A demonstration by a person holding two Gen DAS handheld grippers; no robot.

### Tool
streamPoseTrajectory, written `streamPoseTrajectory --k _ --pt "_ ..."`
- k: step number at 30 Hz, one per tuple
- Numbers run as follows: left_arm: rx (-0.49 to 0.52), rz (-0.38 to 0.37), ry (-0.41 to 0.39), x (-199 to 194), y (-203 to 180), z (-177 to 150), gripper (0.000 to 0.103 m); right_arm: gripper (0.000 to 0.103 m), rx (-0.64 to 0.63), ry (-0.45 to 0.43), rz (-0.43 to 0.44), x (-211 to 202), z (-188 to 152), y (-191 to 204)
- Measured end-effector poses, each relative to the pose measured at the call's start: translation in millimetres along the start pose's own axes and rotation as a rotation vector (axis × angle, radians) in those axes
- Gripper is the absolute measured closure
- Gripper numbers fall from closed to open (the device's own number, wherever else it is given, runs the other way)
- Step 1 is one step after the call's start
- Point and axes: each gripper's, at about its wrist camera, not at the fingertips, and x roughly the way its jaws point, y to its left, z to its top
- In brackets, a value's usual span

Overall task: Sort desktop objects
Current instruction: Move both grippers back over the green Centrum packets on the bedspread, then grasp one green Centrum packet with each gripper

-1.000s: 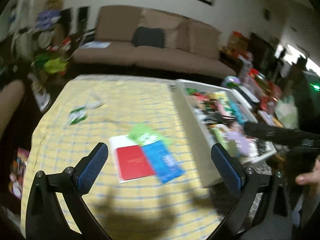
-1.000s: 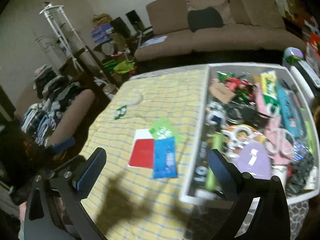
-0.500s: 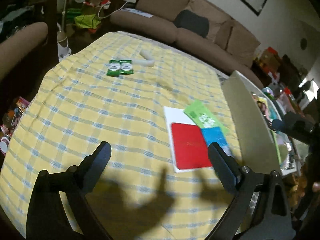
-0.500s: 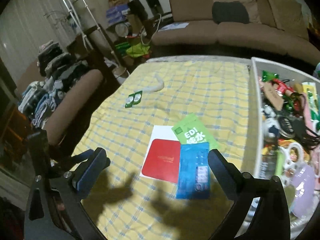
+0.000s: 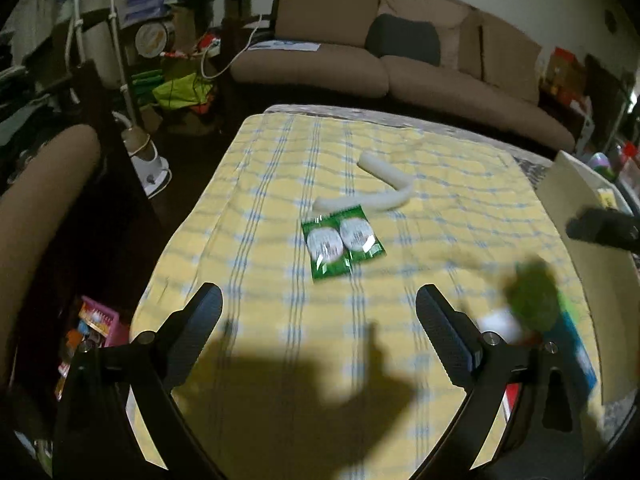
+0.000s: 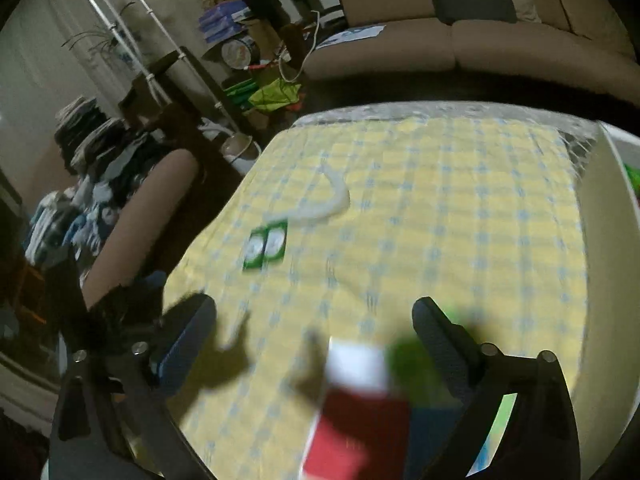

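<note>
Standing at the cloth's right edge, a white bin [image 6: 608,264], contents apparently hidden.

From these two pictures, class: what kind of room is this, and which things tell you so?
Most likely a lived-in home living room: a brown sofa with a dark cushion, a table under a yellow checked cloth, and piled clothes.

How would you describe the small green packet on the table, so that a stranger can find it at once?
Start from the yellow checked tablecloth in front of the brown sofa. Near its middle lies a bent white tube; the green packet lies just in front of it, touching one end. Only this packet shows two white round discs side by side.
</note>
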Motion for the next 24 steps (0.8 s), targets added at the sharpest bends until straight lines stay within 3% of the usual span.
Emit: streamPoseTrajectory --k 5,8,11,15,20,22,24 --pt "0.007 0.019 0.020 46.2 0.5 19.1 0.007 0.024 -0.006 0.038 0.024 56.1 37.8 3.2" --pt "0.029 0.030 0.055 70.3 0.6 17.7 0.025 0.035 -0.025 0.069 0.037 85.3 47.9 9.5" --pt "0.054 0.024 0.075 86.2 -2.8 14.8 0.029 0.050 -0.040 0.141 0.070 118.1 52.3 18.6" --pt "0.073 0.033 0.060 95.7 -7.3 15.1 0.024 0.051 -0.096 0.215 0.044 147.4 47.0 30.3" --pt "0.073 0.020 0.060 101.2 -8.3 20.8 0.025 0.051 -0.128 0.239 0.019 164.8 46.5 40.1" --pt "0.065 -0.003 0.060 101.1 -5.3 19.5 0.041 0.054 -0.151 0.245 0.009 170.4 45.6 46.3" --pt "0.061 -0.006 0.059 98.2 -2.8 20.0 0.055 0.078 -0.181 0.252 -0.001 175.8 42.5 52.2"
